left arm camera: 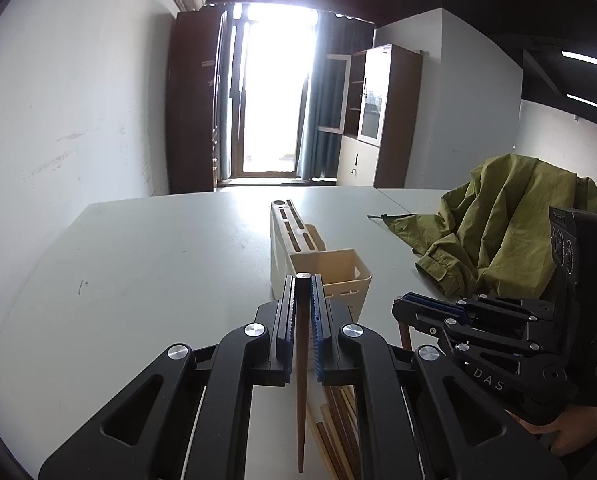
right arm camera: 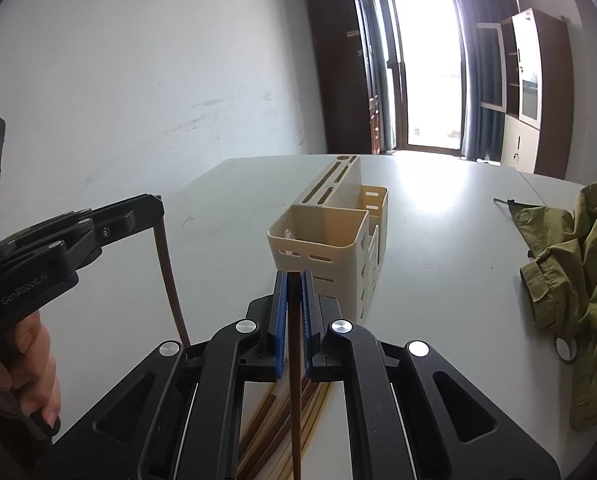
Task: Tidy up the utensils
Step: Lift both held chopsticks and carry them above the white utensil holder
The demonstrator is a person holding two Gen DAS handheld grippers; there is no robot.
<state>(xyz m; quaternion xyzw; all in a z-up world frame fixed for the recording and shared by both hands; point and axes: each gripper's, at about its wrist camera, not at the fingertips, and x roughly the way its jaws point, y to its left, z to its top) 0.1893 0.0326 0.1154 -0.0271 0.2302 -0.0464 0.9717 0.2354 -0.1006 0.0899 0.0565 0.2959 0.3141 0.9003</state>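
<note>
My left gripper (left arm camera: pixel 303 280) is shut on a brown chopstick (left arm camera: pixel 301 380) that hangs down between its pads, thick end up. My right gripper (right arm camera: pixel 294 274) is shut on a darker chopstick (right arm camera: pixel 295 380) held the same way. In the left wrist view the right gripper (left arm camera: pixel 402 302) is alongside, its chopstick (left arm camera: pixel 405 334) showing below the tip. In the right wrist view the left gripper (right arm camera: pixel 156 204) holds its chopstick (right arm camera: pixel 170 276) hanging down. A cream utensil holder (right arm camera: pixel 330 236) with an open bin and slotted block stands just ahead on the table. Several chopsticks (right arm camera: pixel 274 420) lie below the grippers.
An olive-green jacket (left arm camera: pixel 498 232) is heaped on the right side of the grey-white table (left arm camera: pixel 158 260). A hand (right arm camera: pixel 30 368) grips the left tool's handle. A white wall runs along the left; cabinets and a bright glass door stand beyond the table.
</note>
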